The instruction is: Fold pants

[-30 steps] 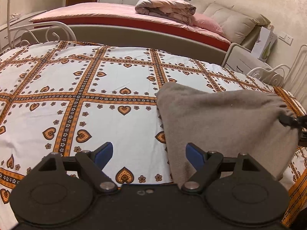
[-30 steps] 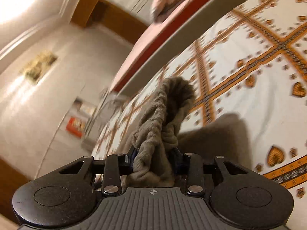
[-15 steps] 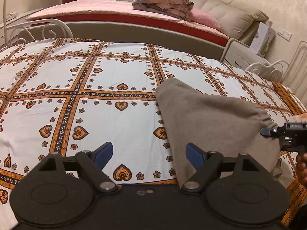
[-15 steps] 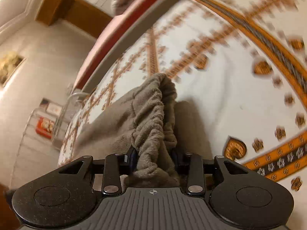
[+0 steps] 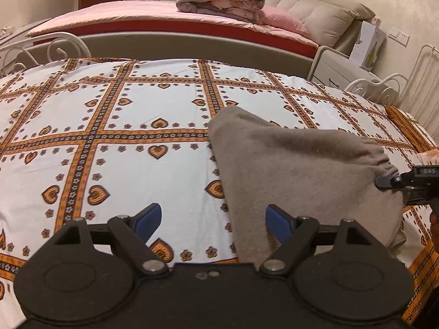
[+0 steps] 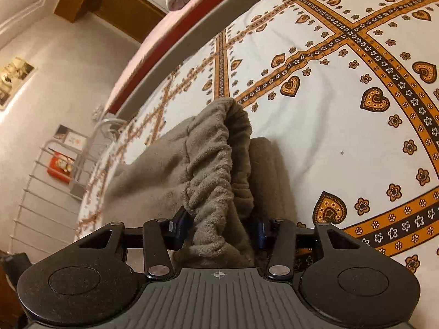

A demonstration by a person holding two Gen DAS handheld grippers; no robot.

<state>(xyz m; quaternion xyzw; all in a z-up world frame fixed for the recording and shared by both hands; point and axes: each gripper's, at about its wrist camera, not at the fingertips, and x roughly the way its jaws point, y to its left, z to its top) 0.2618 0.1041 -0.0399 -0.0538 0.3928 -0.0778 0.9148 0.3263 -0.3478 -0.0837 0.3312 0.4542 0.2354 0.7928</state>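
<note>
While the left claw (image 5: 211,219) gapes empty, the right claw (image 6: 219,227), just loosening, straddles the pants (image 6: 211,164) waistband.

- Pants (image 5: 301,170): thick taupe cloth, napped and fuzzy, matt; waistband (image 6: 216,170) gathered into ribbed puckers.
- Bedsheet (image 5: 137,186): thin printed cotton-like cloth, smooth, matt.
- Left claw (image 5: 211,219): matt black plastic arms, blue pads, bright metal pivot pins.
- Right claw (image 6: 219,226): matt black plastic, ribbed grey housing.
- Bed frame (image 5: 68,44): glossy white-painted metal scrolls.
</note>
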